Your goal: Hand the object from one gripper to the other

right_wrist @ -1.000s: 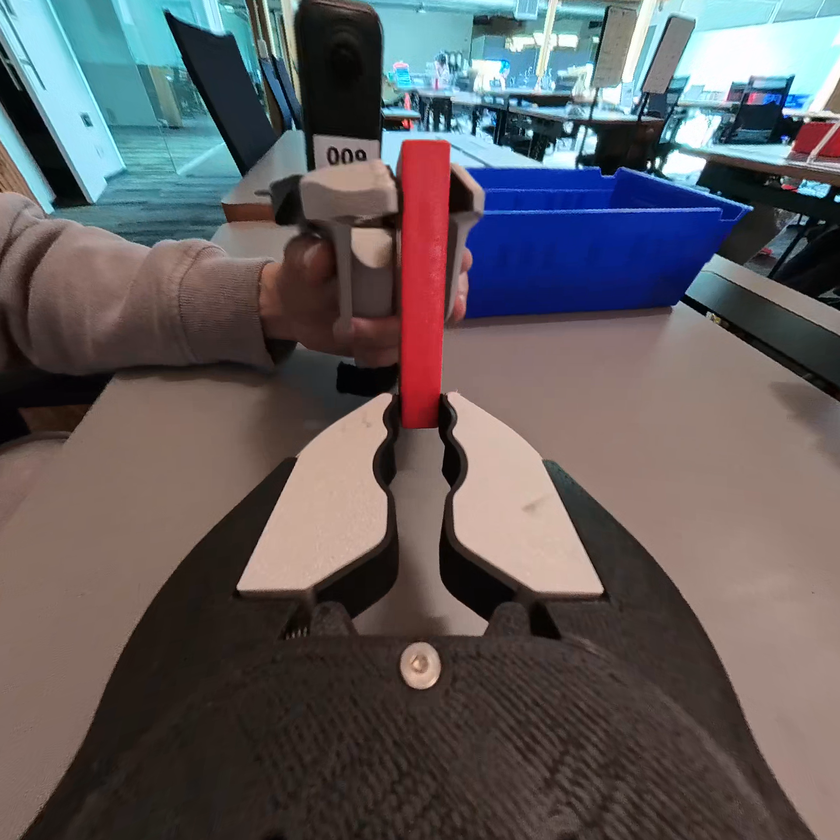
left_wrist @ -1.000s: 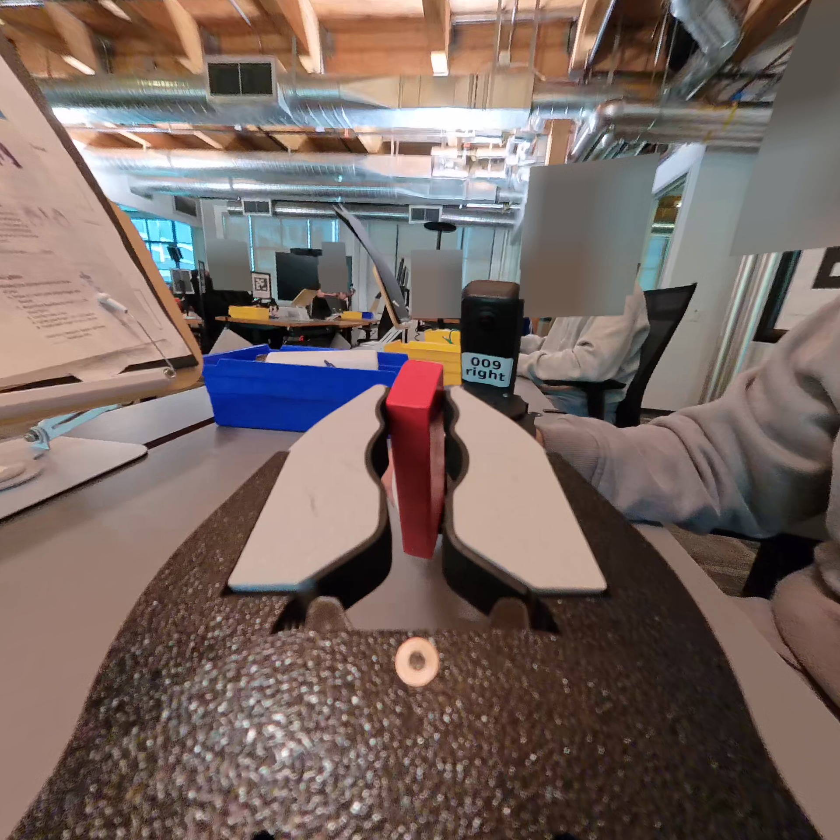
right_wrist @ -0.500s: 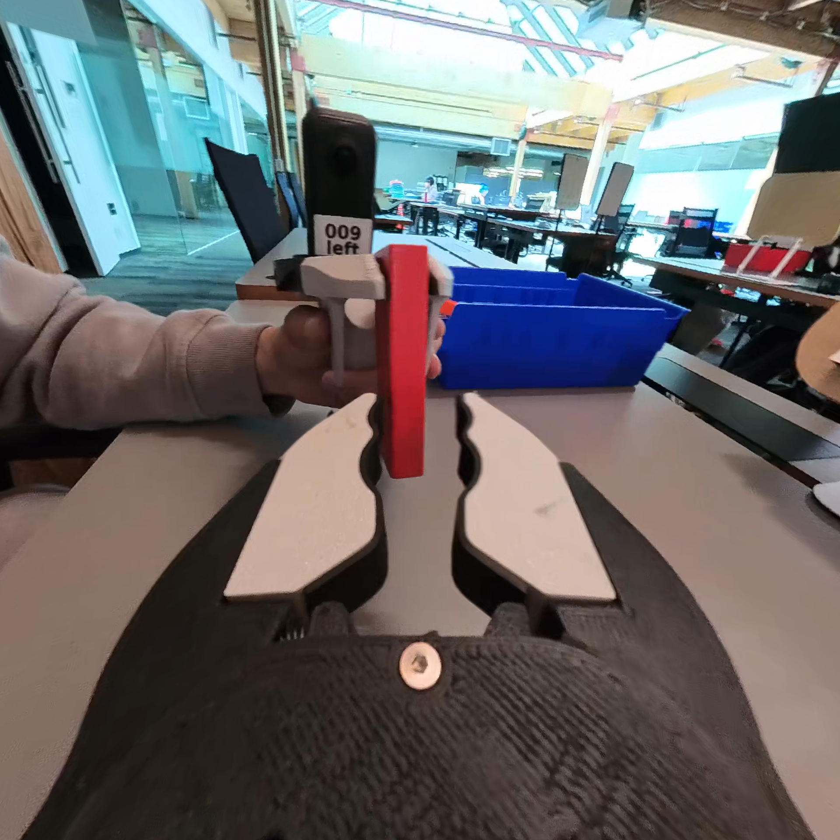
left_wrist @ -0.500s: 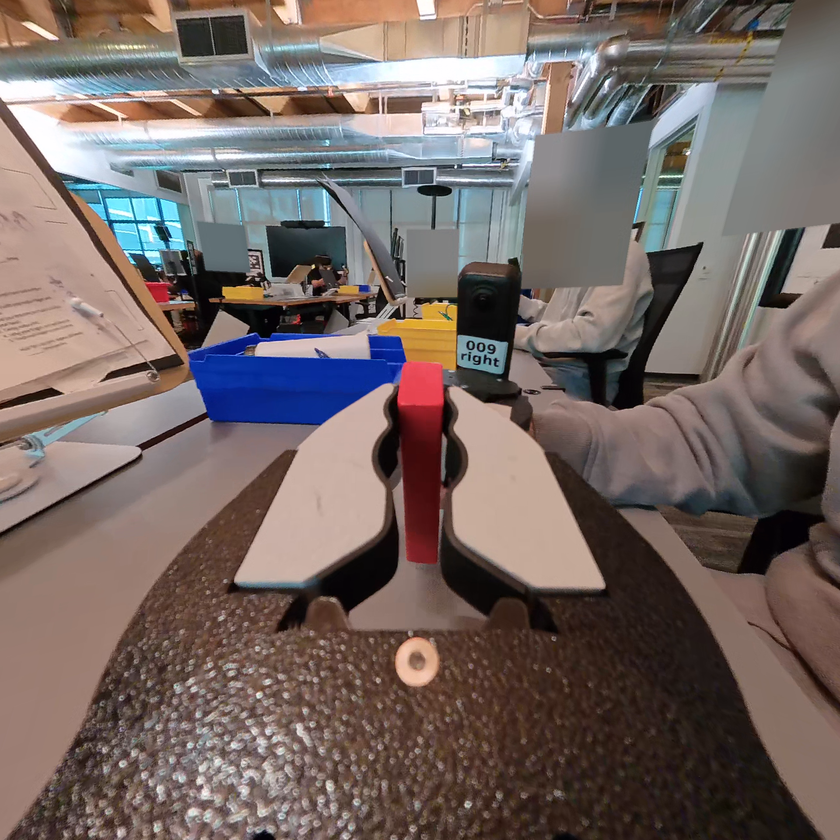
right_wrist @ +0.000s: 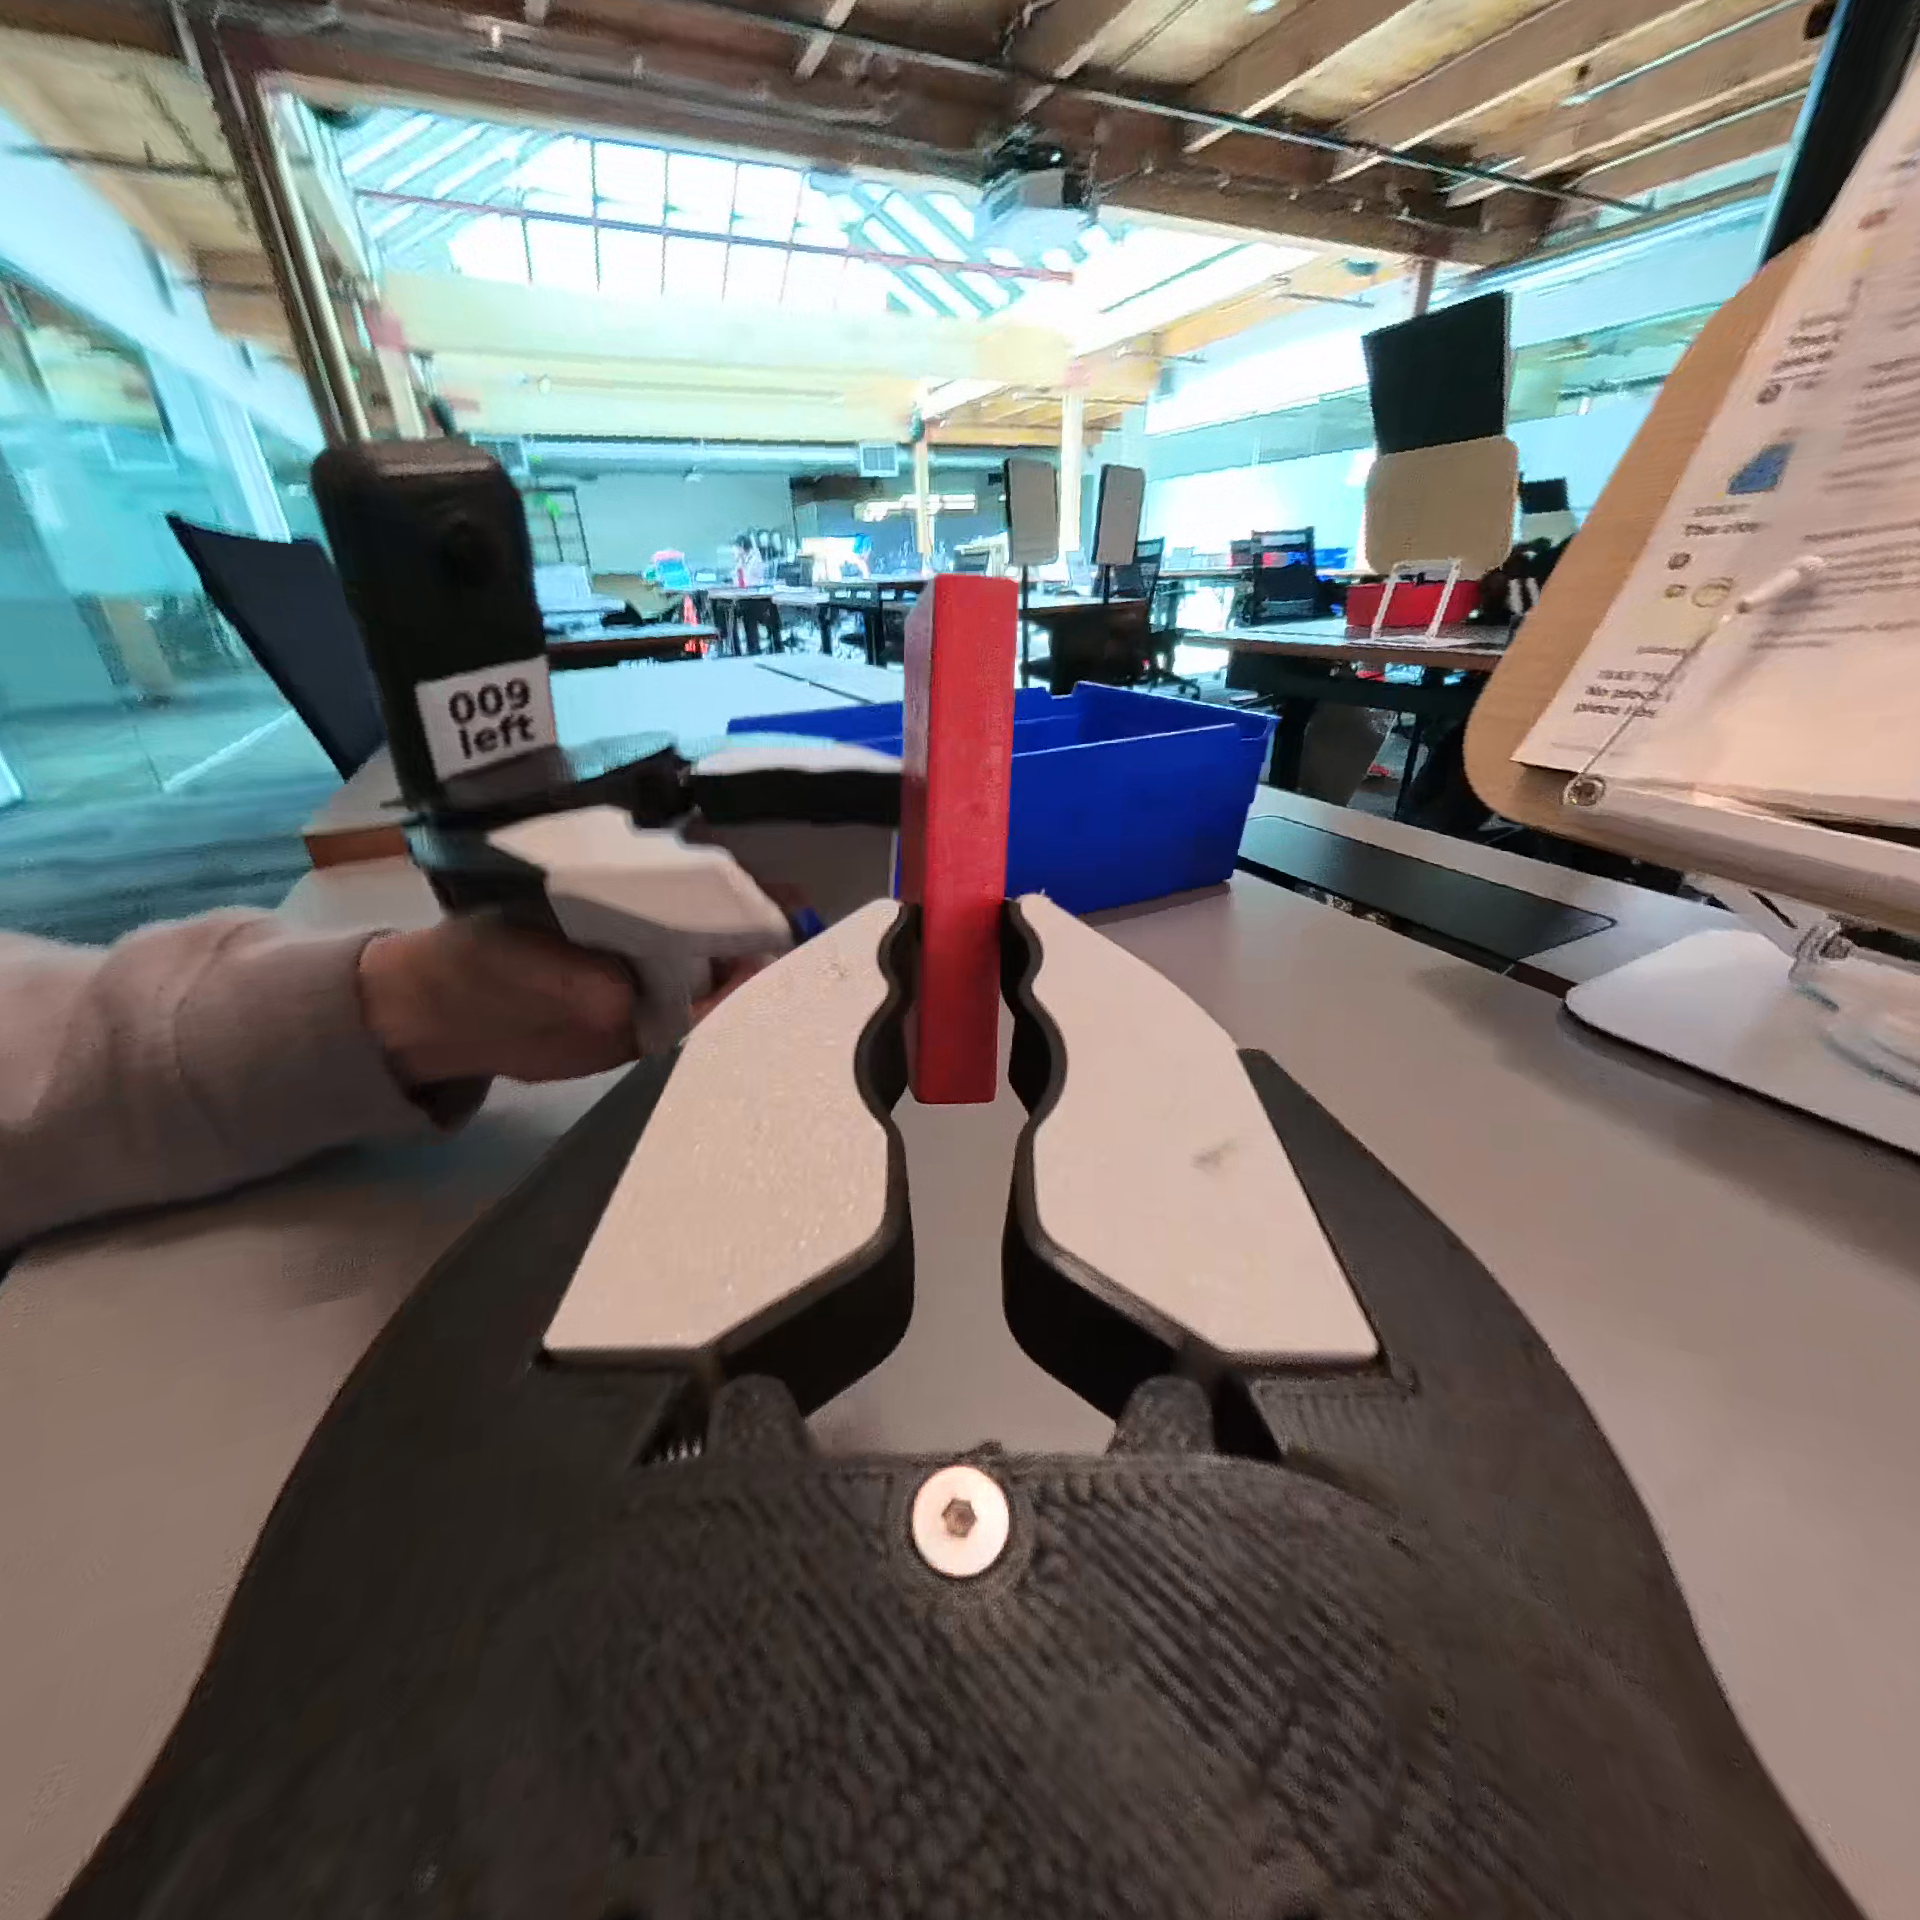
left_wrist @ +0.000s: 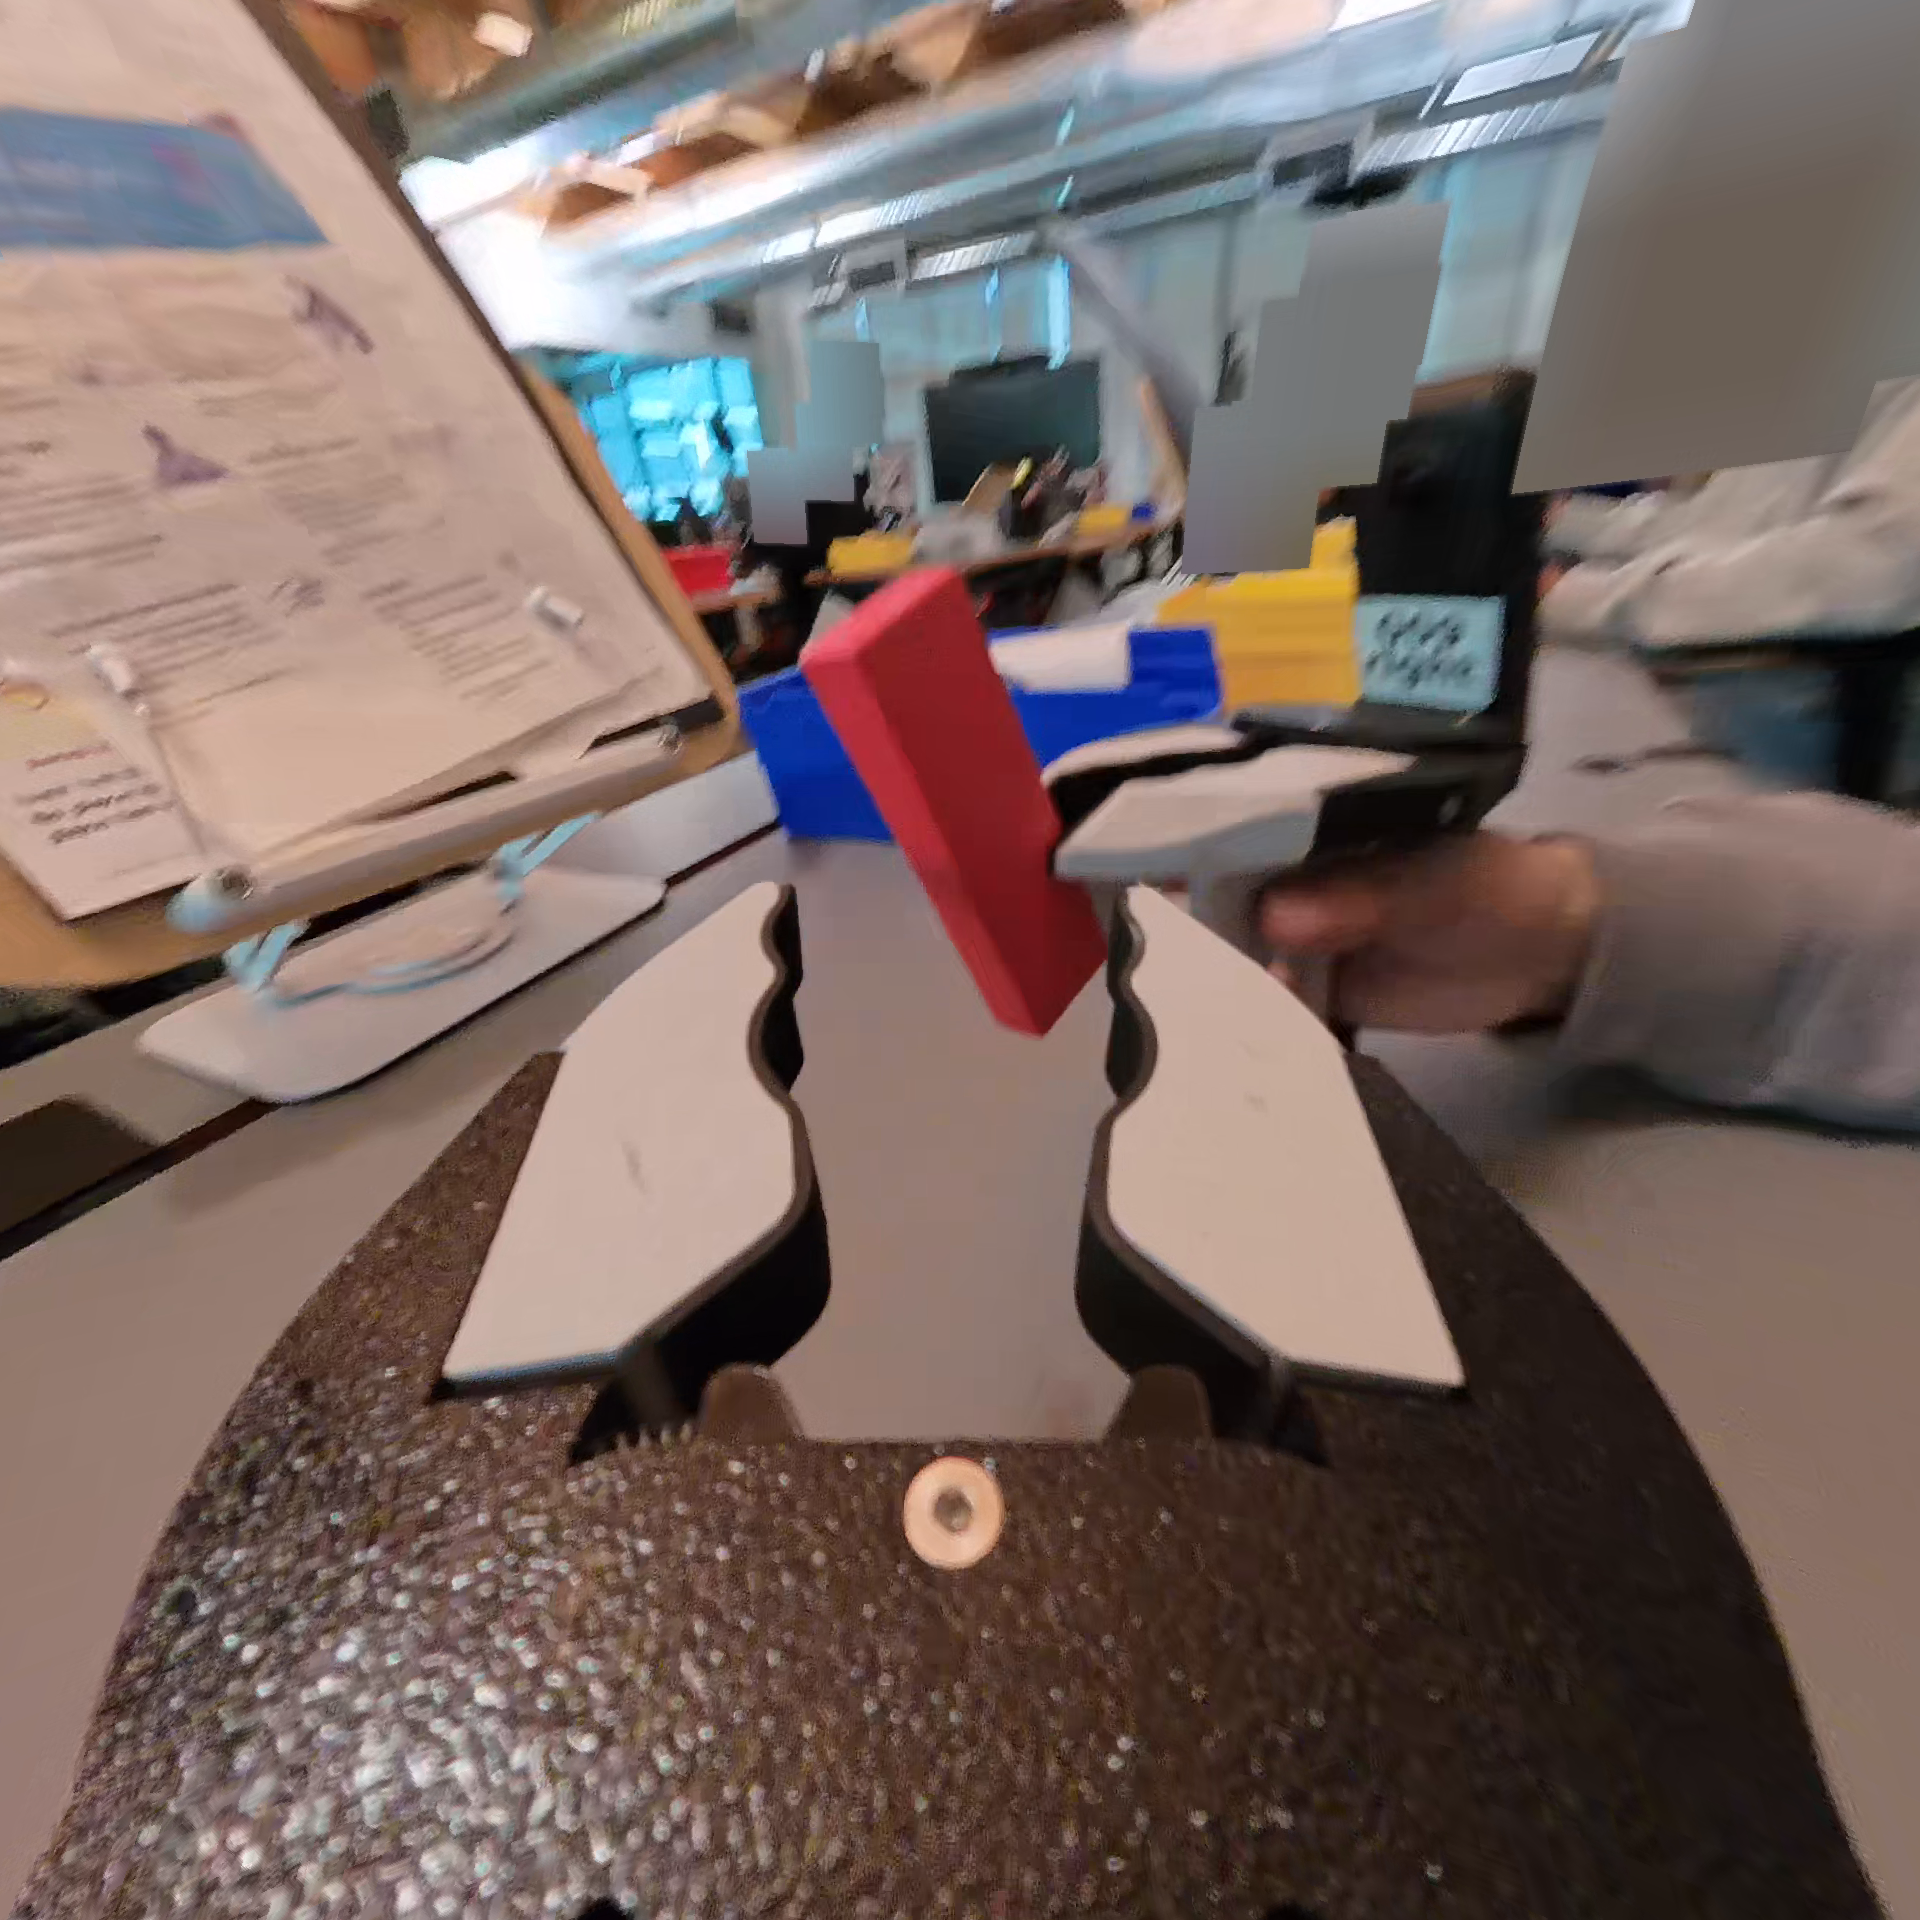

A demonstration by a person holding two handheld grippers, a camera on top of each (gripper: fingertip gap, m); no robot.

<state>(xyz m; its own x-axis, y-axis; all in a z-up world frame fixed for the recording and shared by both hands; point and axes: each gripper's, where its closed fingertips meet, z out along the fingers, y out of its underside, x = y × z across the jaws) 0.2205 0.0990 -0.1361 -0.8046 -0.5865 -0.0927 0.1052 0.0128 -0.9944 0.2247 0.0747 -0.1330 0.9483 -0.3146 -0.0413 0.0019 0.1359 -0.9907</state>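
Note:
A red rectangular block [right_wrist: 956,831] stands upright between the fingers of my right gripper [right_wrist: 958,914], which is shut on its lower end above the grey table [right_wrist: 1558,1247]. In the left wrist view the block [left_wrist: 940,790] leans left, held from the right by the right gripper [left_wrist: 1055,821]. My left gripper [left_wrist: 951,914] is open and empty, its fingers wide apart just below the block's lower end. In the right wrist view the left gripper [right_wrist: 836,847] is to the left of the block, held by a hand, and it looks apart from the block.
A blue bin [right_wrist: 1122,800] stands on the table behind the block. A document stand with papers [right_wrist: 1766,623] is on the right of the right wrist view and on the left of the left wrist view [left_wrist: 312,520]. A yellow bin [left_wrist: 1278,634] lies farther back. My two grippers' fingertips are within a few centimetres of each other.
The left gripper has opened and let go of the red block. The right gripper has shut on it and holds it alone. The left gripper has drawn off to the side.

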